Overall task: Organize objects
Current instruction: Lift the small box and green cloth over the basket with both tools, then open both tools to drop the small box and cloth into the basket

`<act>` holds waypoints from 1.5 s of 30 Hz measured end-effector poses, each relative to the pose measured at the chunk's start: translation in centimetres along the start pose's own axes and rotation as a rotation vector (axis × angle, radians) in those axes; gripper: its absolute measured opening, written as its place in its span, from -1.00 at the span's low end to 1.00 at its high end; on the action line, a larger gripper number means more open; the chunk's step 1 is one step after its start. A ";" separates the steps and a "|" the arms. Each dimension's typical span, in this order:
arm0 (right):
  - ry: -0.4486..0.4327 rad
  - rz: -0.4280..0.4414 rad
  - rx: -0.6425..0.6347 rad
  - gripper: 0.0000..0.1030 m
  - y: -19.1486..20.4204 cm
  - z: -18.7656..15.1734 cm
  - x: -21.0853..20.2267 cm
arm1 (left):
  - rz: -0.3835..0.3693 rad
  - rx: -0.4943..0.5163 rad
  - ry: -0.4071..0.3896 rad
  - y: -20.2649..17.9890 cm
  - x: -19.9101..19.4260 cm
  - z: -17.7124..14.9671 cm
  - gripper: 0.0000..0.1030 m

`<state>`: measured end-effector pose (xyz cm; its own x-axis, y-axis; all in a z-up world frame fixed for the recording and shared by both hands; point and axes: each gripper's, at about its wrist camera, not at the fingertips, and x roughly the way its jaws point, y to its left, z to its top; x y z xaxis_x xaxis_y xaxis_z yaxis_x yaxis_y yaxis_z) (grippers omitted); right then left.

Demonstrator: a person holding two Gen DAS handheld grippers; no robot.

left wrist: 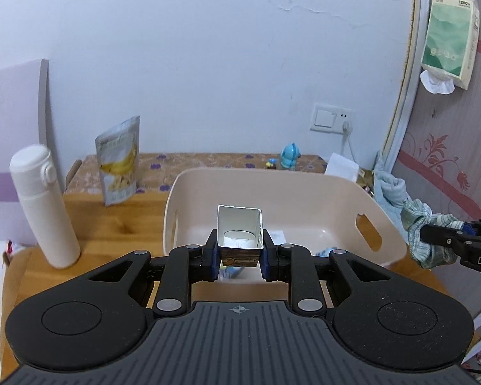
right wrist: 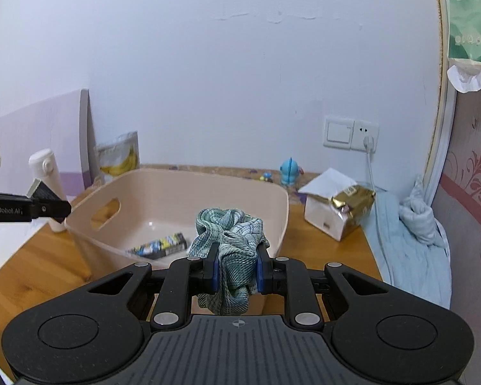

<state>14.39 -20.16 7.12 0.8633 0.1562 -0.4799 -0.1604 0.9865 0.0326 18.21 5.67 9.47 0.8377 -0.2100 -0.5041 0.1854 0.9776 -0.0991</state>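
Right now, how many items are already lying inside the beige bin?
1: a dark printed packet on the beige bin floor, near its front wall. The tongs' loads may hide more.

Black matte tongs (left wrist: pixel 239 253), blue pads (right wrist: pixel 215 272), silver pivot screws, ribbed grey housing with crosshair mark

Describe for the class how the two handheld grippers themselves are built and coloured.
Both the left gripper and right gripper are matte black, with blue pads on the fingers, silver pivot pins, round side discs and a ribbed grey top bearing a crosshair mark. White side lettering reads "GenRobot.AI" on the left one. No cables or sleeves show.
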 end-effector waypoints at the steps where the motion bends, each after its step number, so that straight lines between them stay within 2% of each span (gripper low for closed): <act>1: -0.005 0.005 0.005 -0.62 -0.1 0.3 0.3 | 0.000 0.007 -0.001 -0.1 0.3 0.3 -0.54; 8: -0.008 0.037 0.025 -0.62 -1.0 1.9 2.7 | 0.004 0.051 0.018 -1.3 3.8 2.0 -0.54; 11: -0.002 0.039 0.021 -0.62 -1.3 2.3 4.0 | 0.025 0.062 0.053 -1.6 6.4 2.1 -0.54; 16: 0.015 0.055 0.009 -0.61 -1.3 2.6 6.2 | 0.017 0.060 0.129 -1.9 9.9 1.8 -0.54; 21: 0.054 0.065 -0.005 -0.61 -1.1 2.8 8.7 | 0.039 0.096 0.169 -2.6 12.4 1.2 -0.54; 28: 0.145 0.095 0.008 -0.57 -0.9 1.9 11.7 | 0.024 0.116 0.249 -3.1 14.5 0.3 -0.54; 35: 0.227 0.094 -0.053 -0.51 -0.2 1.0 13.3 | 0.025 0.115 0.310 -2.8 15.6 -0.7 -0.54; 40: 0.238 0.085 -0.076 -0.40 0.2 0.8 13.3 | 0.024 0.105 0.335 -2.5 15.9 -0.9 -0.54; 41: 0.239 0.086 -0.074 -0.36 0.2 0.8 13.3 | 0.025 0.098 0.336 -2.4 15.9 -0.9 -0.50; 42: 0.239 0.084 -0.074 -0.20 0.2 0.9 13.2 | 0.029 0.094 0.331 -2.3 15.9 -0.9 -0.46; 44: 0.233 0.076 -0.073 -0.03 0.2 0.9 12.9 | 0.046 0.099 0.303 -2.3 15.5 -0.9 -0.11; 45: 0.230 0.069 -0.071 0.06 0.2 1.0 12.8 | 0.061 0.104 0.290 -2.3 15.4 -0.9 -0.02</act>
<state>25.84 -17.87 1.84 0.7187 0.1998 -0.6660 -0.2554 0.9667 0.0144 30.18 0.19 1.18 0.6704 -0.1243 -0.7315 0.2031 0.9790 0.0198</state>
